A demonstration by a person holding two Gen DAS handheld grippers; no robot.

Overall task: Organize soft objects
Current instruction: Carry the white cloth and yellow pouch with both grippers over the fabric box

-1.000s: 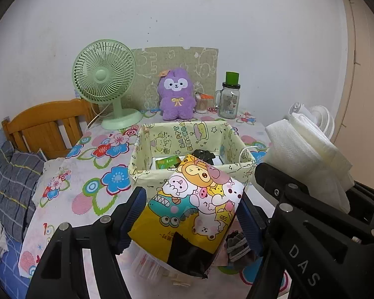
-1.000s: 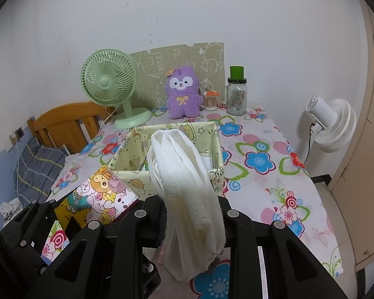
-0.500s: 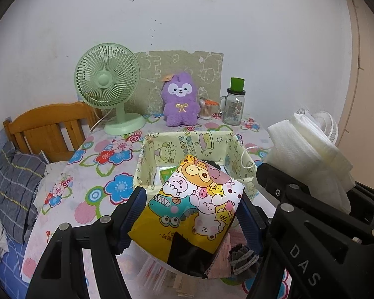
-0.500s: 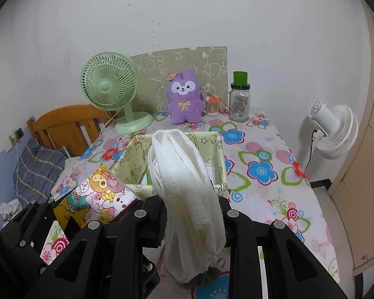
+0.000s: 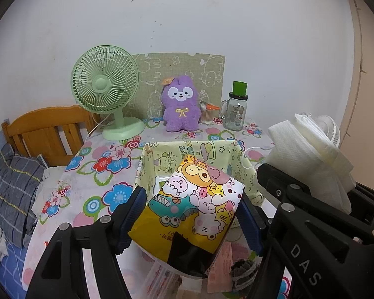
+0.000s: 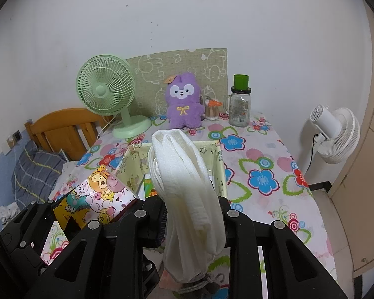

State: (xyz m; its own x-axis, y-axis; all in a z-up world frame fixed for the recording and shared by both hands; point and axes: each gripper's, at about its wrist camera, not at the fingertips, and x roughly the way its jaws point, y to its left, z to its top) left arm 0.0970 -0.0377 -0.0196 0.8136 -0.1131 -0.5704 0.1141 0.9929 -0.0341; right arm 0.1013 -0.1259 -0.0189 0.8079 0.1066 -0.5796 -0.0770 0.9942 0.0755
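Observation:
My left gripper is shut on a yellow cartoon-printed soft pack, held above the near edge of a pale green fabric storage box. My right gripper is shut on a folded white cloth that droops over and below its fingers. From the left wrist view the white cloth sits to the right of the pack. In the right wrist view the cartoon pack shows at lower left, beside the fabric box. The box holds a few small items, partly hidden.
At the back of the flowered tablecloth stand a green desk fan, a purple plush toy, a glass jar with a green lid and a printed board. A wooden chair is on the left, a white fan on the right.
Both grippers have moved toward the fabric box and risen slightly, each keeping its grip. The box and the items behind it now sit lower in both views.

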